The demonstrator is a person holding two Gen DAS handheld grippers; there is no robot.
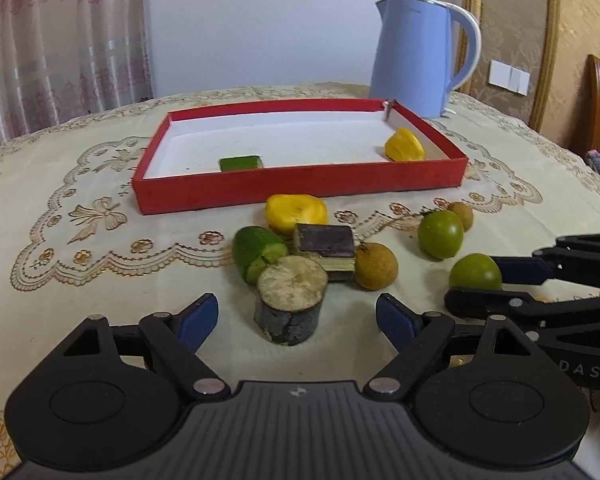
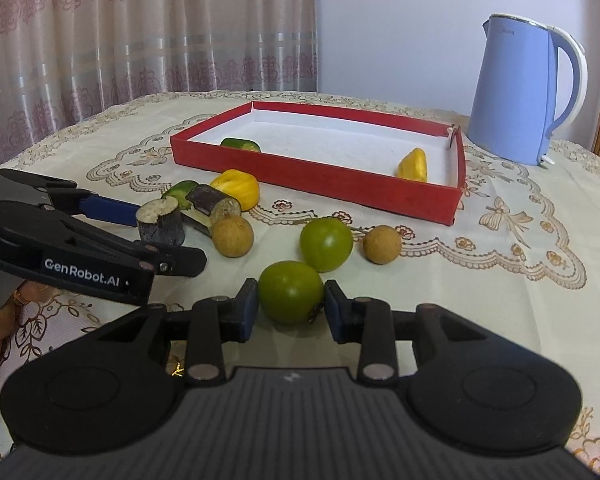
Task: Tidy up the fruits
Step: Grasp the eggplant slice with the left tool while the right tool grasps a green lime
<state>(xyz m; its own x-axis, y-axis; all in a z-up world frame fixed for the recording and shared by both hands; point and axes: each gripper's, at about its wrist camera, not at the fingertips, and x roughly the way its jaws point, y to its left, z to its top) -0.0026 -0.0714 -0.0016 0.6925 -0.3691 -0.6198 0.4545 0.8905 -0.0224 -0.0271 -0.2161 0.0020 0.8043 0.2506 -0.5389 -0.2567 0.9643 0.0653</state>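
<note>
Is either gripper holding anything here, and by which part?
Right gripper pinches the nearest green fruit across its sides. Left gripper is open around the eggplant chunk, holding nothing.

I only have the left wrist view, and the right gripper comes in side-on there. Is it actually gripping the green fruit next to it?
Observer: Yes. The right wrist view shows the right gripper with a pad against each side of the green fruit.
Operator: Does the small brown fruit touch the other green one?
Observer: No. The small brown fruit lies apart from the other green fruit, with a gap between them.
Operator: Is my gripper far enough round the eggplant piece?
Observer: The left gripper has a fingertip on each side of the eggplant piece.
</note>
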